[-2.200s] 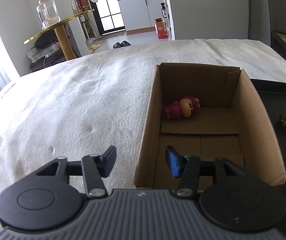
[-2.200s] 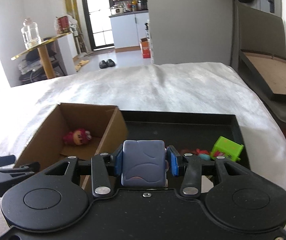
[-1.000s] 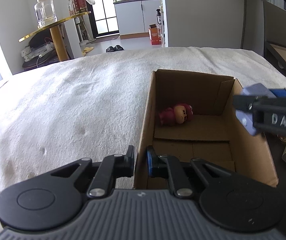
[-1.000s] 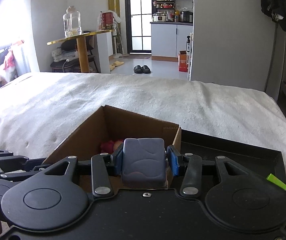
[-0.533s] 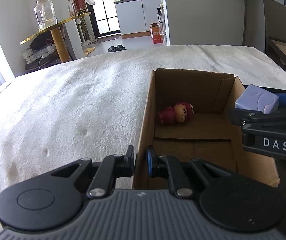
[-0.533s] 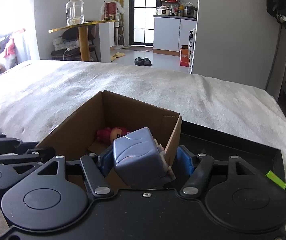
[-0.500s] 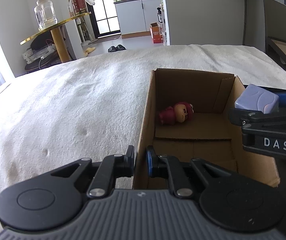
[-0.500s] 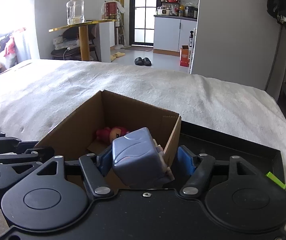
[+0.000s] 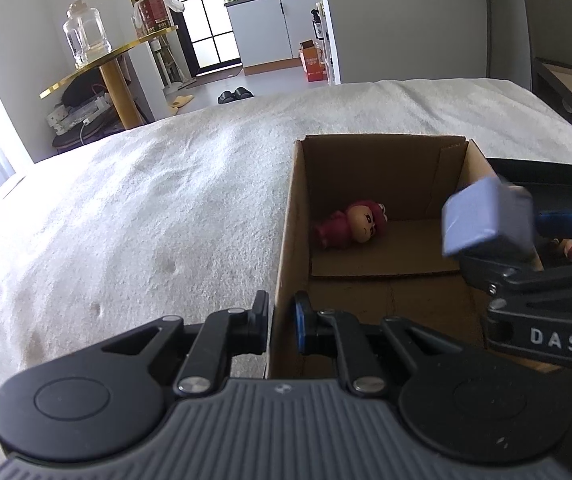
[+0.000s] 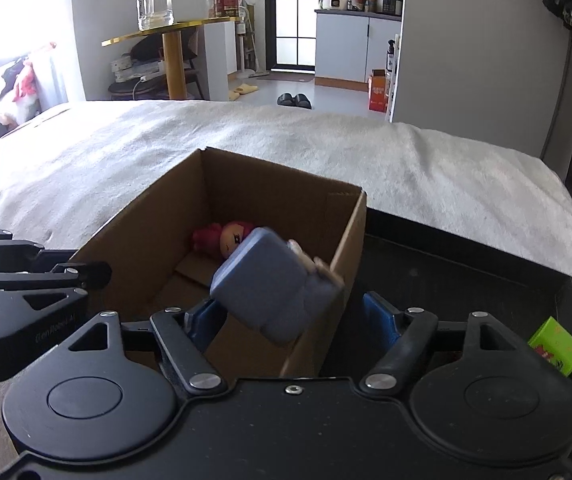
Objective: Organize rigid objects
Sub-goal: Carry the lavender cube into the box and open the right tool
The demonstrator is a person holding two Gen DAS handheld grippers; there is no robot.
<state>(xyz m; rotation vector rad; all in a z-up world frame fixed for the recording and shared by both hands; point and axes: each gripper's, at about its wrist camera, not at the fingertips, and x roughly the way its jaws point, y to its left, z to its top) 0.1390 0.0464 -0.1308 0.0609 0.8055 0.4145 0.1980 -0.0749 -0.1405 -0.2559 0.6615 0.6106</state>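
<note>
— What is the right claw [image 10: 294, 320] doing?
— Its jaws are opening. The blue-grey block [image 10: 273, 292] sits tilted between them, blurred, over the right wall of the cardboard box [image 10: 346, 240]; the right pad [image 10: 378, 316] stands clear of it, and whether the left pad still touches it cannot be told.
— And the left claw [image 9: 281, 328]?
— Clenched on the box's left wall, near its front corner.
— What lies further out?
— A red-haired doll [image 9: 352, 224] lies on the box floor by the far wall. The box rests on a white bed [image 9: 145, 200], with a black tray [image 10: 466, 272] just beside its right wall and a green block [image 10: 556, 344] in that tray.
</note>
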